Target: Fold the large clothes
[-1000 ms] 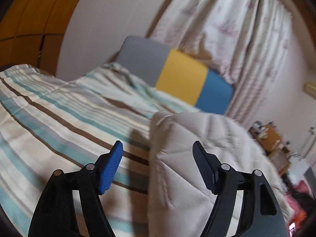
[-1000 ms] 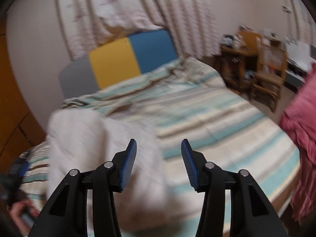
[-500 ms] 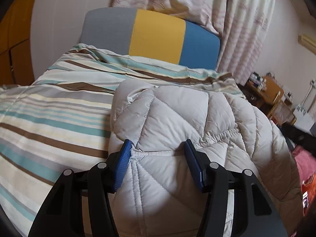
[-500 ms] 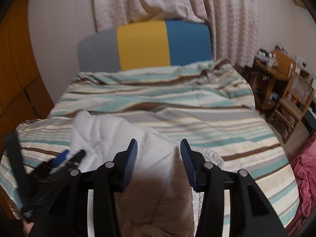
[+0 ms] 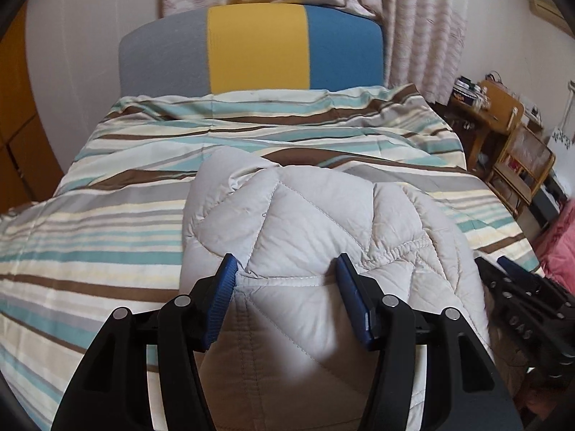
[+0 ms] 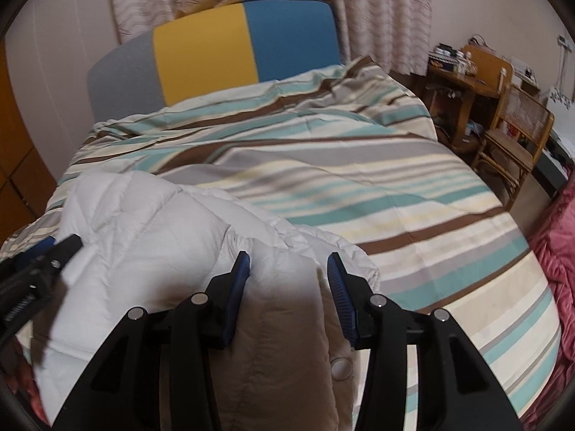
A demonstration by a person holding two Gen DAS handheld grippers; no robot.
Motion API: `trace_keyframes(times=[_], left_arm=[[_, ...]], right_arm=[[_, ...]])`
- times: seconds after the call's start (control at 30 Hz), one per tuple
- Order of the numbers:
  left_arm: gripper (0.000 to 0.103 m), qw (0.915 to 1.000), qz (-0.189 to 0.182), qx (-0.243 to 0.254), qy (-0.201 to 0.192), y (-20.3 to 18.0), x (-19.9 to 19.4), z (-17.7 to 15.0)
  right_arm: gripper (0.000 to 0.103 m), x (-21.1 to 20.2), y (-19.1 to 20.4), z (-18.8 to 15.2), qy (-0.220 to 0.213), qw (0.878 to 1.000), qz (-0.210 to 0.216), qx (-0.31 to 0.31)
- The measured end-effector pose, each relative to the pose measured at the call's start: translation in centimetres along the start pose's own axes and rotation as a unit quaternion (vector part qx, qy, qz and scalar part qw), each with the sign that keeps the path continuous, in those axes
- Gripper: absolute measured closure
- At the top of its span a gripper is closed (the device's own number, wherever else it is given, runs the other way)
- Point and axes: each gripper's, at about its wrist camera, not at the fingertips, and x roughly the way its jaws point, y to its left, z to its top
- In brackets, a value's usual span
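A pale grey quilted puffer jacket (image 5: 309, 222) lies bunched at the near edge of the striped bed (image 5: 107, 237). My left gripper (image 5: 287, 273) is open, its blue pads on either side of a puffed jacket fold. My right gripper (image 6: 287, 262) is open too, with jacket cloth (image 6: 151, 237) between and under its fingers. Each gripper shows at the edge of the other's view: the right one (image 5: 517, 287) at right, the left one (image 6: 43, 258) at left.
A grey, yellow and blue headboard (image 5: 255, 46) stands at the far end under patterned curtains (image 5: 413, 18). A wooden desk and chair (image 6: 503, 115) stand to the right of the bed. Pink cloth (image 6: 560, 251) lies at far right. Wooden cupboards (image 5: 14, 107) are at left.
Both grippers have swung toward the headboard and moved over the jacket. The left jaws have narrowed from wide open onto a jacket fold; the right jaws keep their gap.
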Motion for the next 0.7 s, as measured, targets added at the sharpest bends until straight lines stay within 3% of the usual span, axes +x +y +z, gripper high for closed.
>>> trace_keyframes(times=[0.07, 0.17, 0.3, 0.7], left_arm=[[0.033, 0.9999, -0.005, 0.011, 0.002, -0.8, 0.5, 0.0], [0.027, 0.9995, -0.002, 0.03, 0.007, -1.9, 1.6, -0.4], [0.022, 0.9993, 0.002, 0.036, 0.01, -2.4, 3.1, -0.8], [0.015, 0.9987, 0.012, 0.045, 0.02, -2.9, 7.3, -1.9]], right_arm=[[0.059, 0.9, -0.7, -0.5, 0.003, 1.0, 0.002, 0.012], [0.057, 2.6, -2.3, -1.5, 0.017, 0.999, 0.022, 0.046], [0.056, 3.7, -2.9, -2.0, 0.022, 0.997, 0.031, 0.062], [0.055, 6.4, -2.6, -2.6, 0.045, 0.997, 0.006, 0.057]])
